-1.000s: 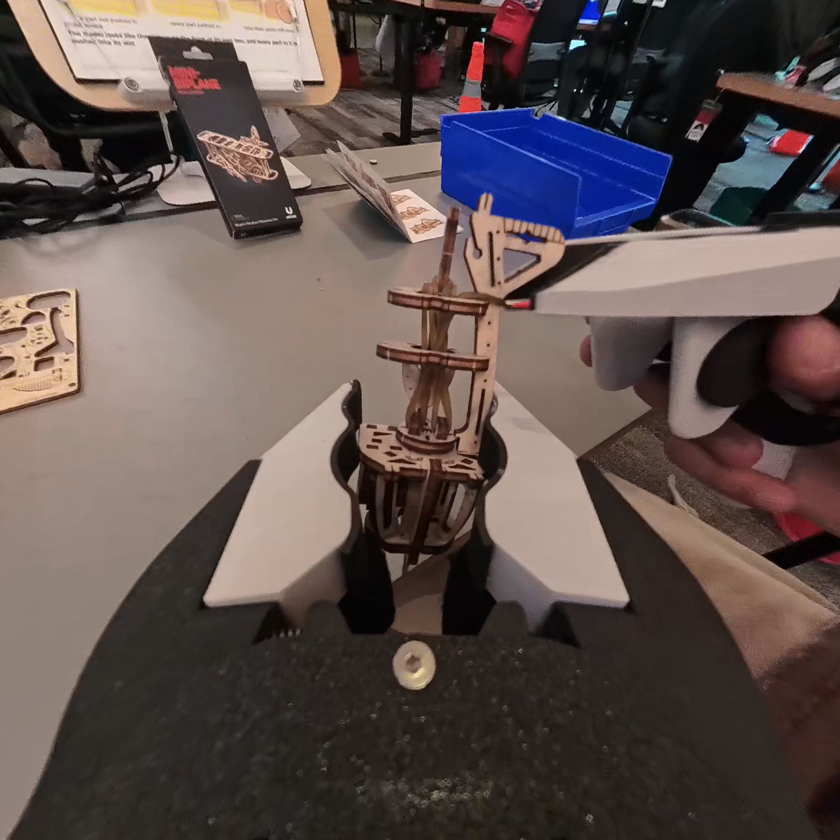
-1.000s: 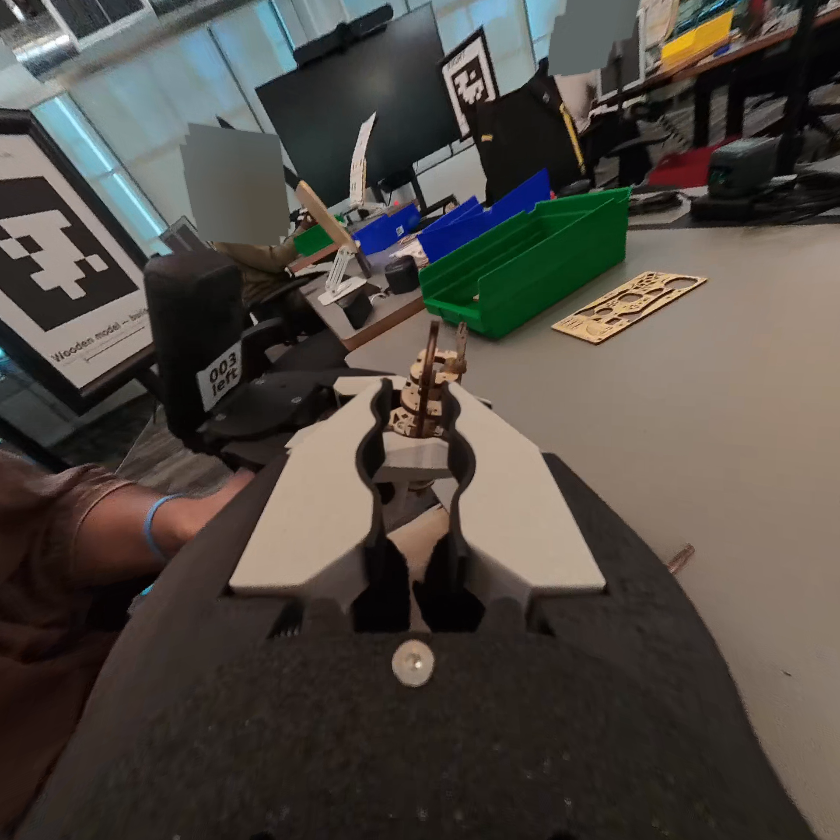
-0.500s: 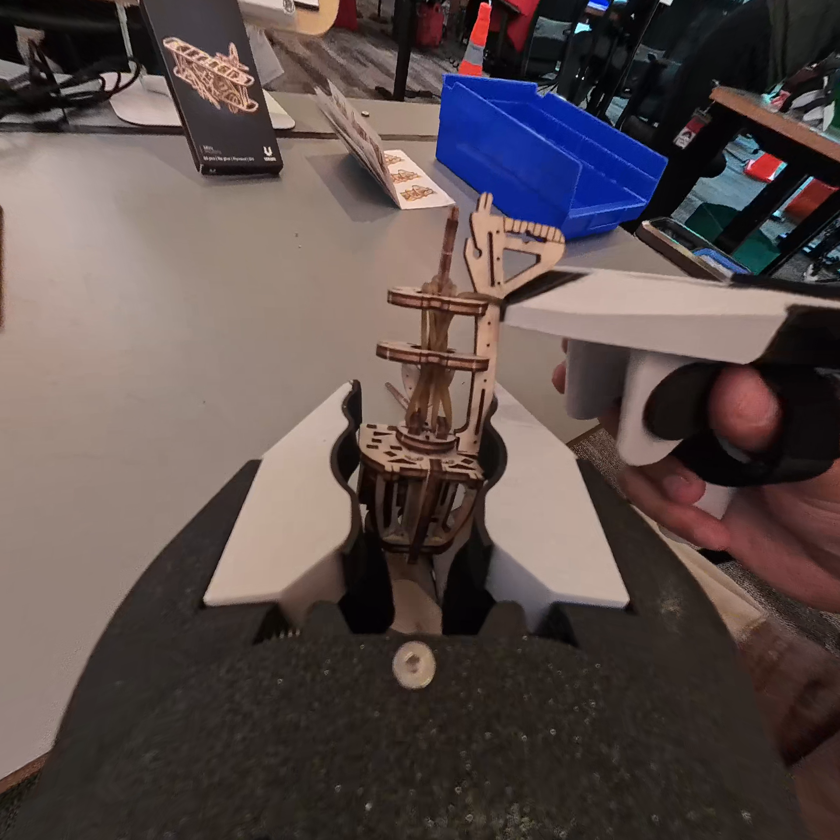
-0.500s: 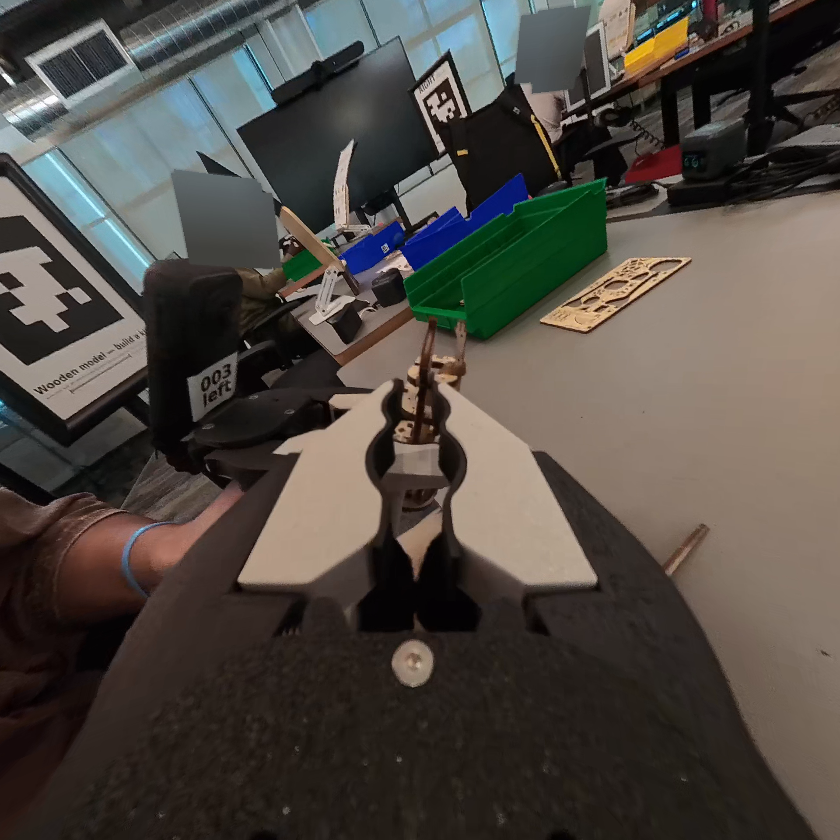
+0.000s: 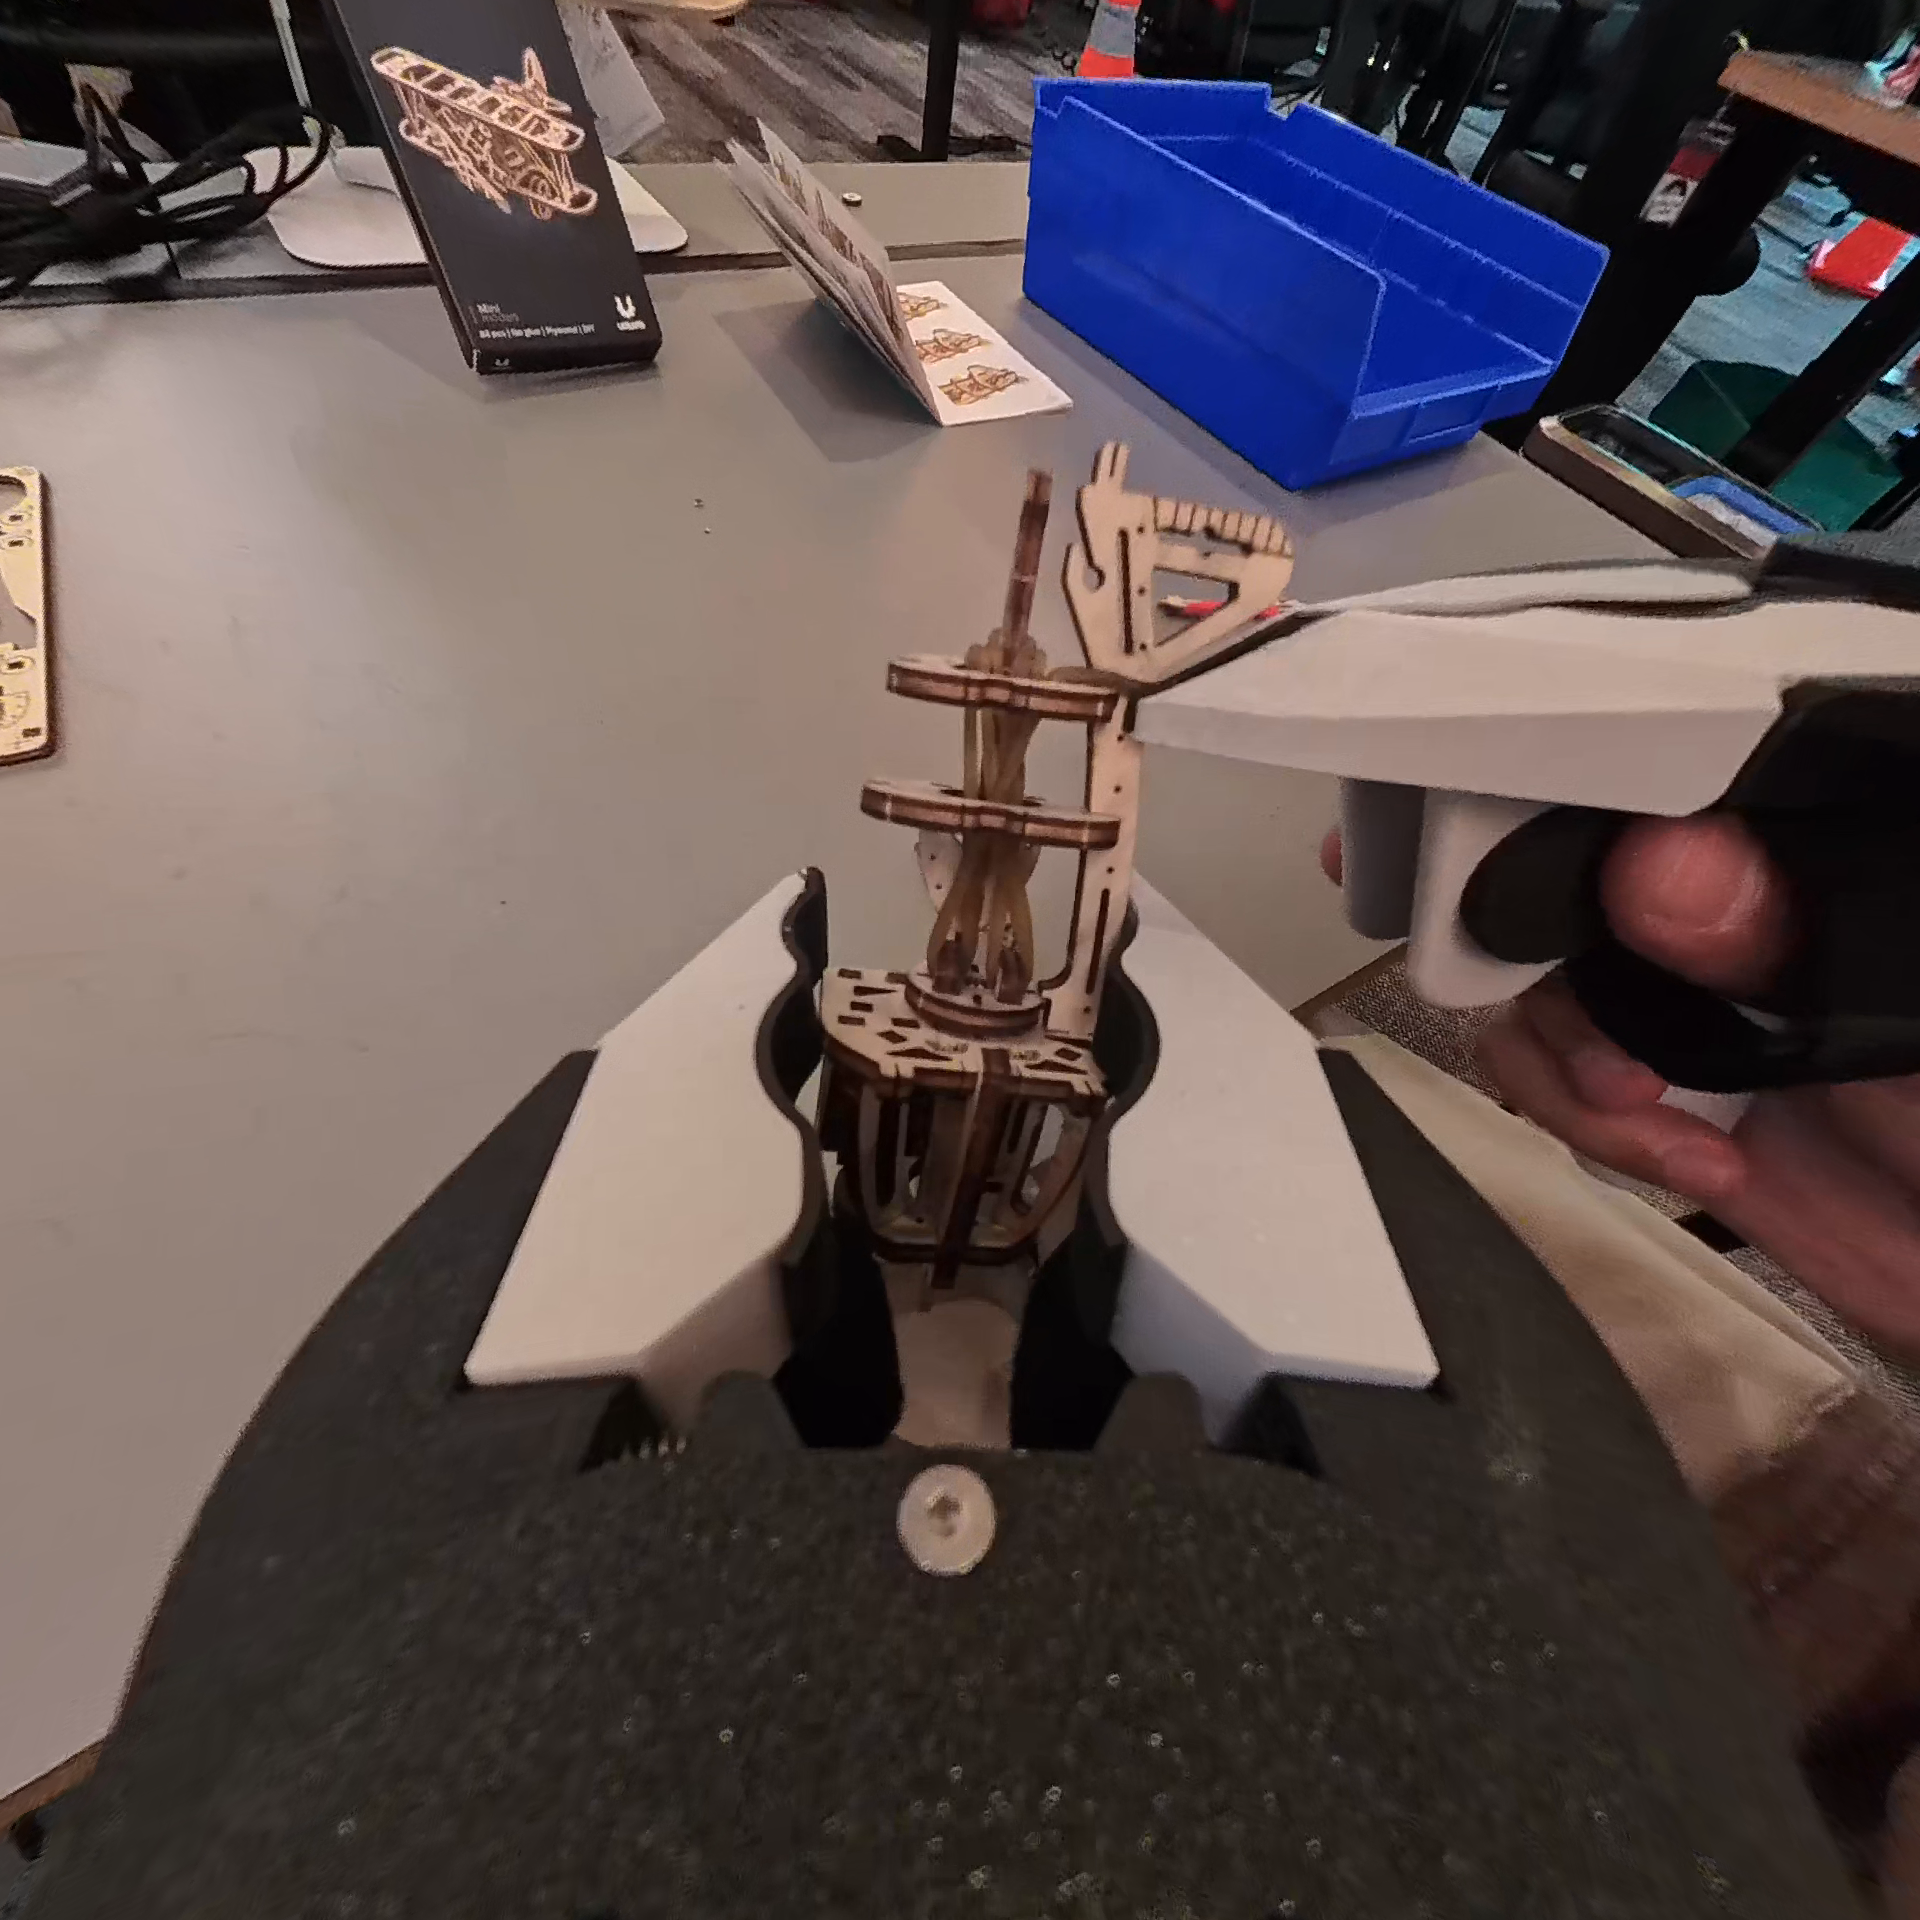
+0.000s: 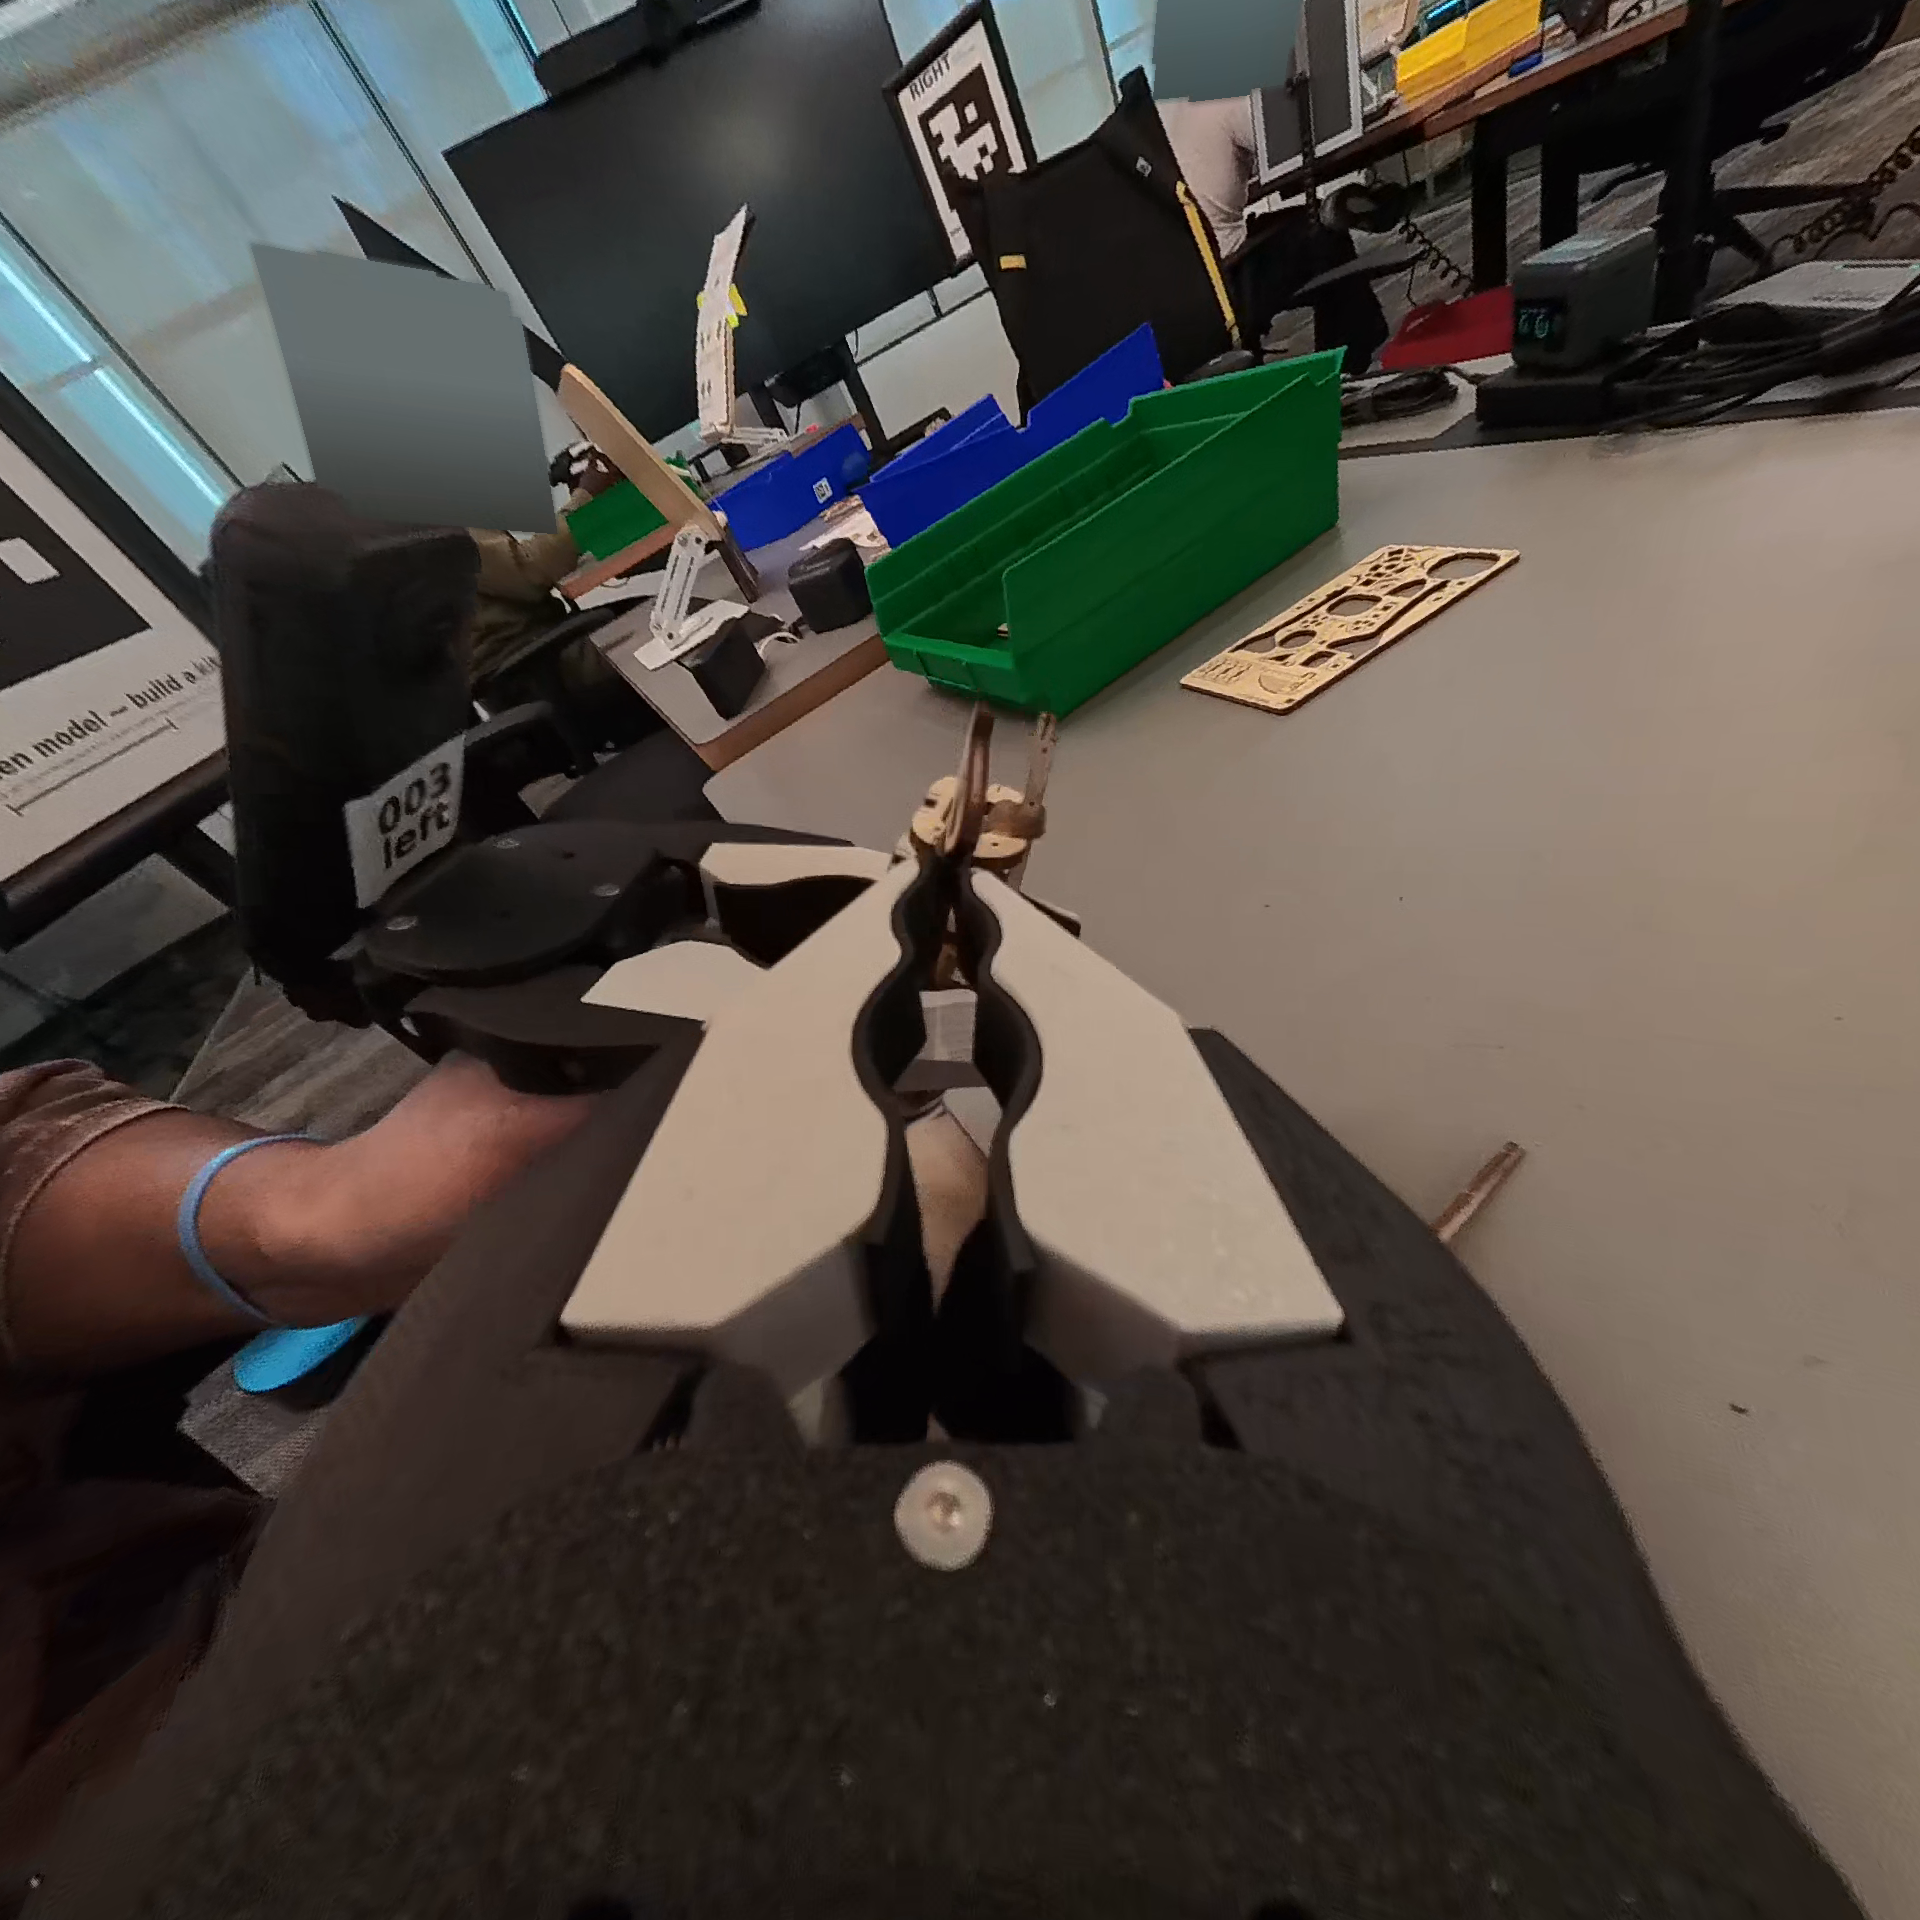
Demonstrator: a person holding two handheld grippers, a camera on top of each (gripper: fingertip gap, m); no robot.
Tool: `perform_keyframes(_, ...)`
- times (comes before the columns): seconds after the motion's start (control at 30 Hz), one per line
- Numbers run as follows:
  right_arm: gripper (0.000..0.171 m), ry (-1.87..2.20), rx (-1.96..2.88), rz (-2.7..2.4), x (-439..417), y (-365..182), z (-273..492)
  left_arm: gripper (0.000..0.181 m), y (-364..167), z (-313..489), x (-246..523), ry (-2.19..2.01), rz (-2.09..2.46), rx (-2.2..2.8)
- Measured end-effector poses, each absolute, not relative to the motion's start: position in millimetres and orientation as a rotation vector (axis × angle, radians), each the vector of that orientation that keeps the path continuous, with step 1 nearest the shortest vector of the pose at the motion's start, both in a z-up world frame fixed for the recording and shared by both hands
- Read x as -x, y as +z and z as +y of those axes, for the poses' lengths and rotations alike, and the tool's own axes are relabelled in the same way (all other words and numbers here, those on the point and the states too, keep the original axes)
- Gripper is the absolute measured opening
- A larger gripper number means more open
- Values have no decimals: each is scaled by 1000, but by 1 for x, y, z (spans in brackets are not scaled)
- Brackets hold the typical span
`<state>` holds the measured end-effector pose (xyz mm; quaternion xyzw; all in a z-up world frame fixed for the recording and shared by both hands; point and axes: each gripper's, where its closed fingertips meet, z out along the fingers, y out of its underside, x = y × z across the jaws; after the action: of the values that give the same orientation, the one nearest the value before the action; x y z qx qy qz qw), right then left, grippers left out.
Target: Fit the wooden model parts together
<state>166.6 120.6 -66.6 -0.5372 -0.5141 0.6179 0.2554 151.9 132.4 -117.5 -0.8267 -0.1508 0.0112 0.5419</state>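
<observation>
My left gripper (image 5: 966,935) is shut on the base of the wooden model (image 5: 961,1101), a hull-like frame with two discs stacked on a central mast, held upright over the table's edge. A flat wooden part (image 5: 1112,831), a long strip with a triangular toothed top, stands against the model's right side and touches both discs. My right gripper (image 5: 1195,675) comes in from the right and is shut on that part near its top. In the right wrist view the right gripper (image 6: 940,883) pinches the part edge-on, with the model (image 6: 982,821) and the left gripper (image 6: 790,883) just beyond.
On the grey table (image 5: 416,727) stand a blue bin (image 5: 1299,281), a black kit box (image 5: 499,187) and a folded booklet (image 5: 894,312). A cut-out wooden sheet (image 5: 21,613) lies at the left. A green bin (image 6: 1112,551), another sheet (image 6: 1351,623) and a small stick (image 6: 1475,1190) lie farther off. Left tips to right tips: about 5 centimetres.
Both grippers have shifted together with the model and part, so the background has moved. The right jaws look narrower on the flat part. Model and part sit the same relative to each other.
</observation>
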Motion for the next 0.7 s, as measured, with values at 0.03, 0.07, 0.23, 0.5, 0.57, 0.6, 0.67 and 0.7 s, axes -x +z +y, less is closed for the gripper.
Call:
perform_keyframes(0.03,0,1668,1457,-1400,-167,-67,121,49,-118,132,-152,28,-362,1967)
perform_keyframes(0.07,0,1662,1454,-1403,-167,-68,121,49,-119,132,-152,42,-360,1971)
perform_keyframes(0.23,0,1577,1404,-1425,-170,-67,125,48,-121,126,-132,66,-428,1968)
perform_keyframes(0.5,12,1587,1369,-1380,-164,-62,122,49,-124,127,-140,11,-418,1977)
perform_keyframes(0.57,13,1585,1349,-1381,-163,-60,119,49,-124,129,-144,-20,-428,1972)
perform_keyframes(0.6,14,1575,1349,-1377,-163,-60,120,49,-124,130,-144,-34,-439,1964)
perform_keyframes(0.67,13,1561,1356,-1367,-164,-60,122,49,-124,132,-146,-47,-444,1963)
perform_keyframes(0.7,11,1558,1367,-1362,-163,-61,123,49,-124,132,-146,-34,-440,1963)
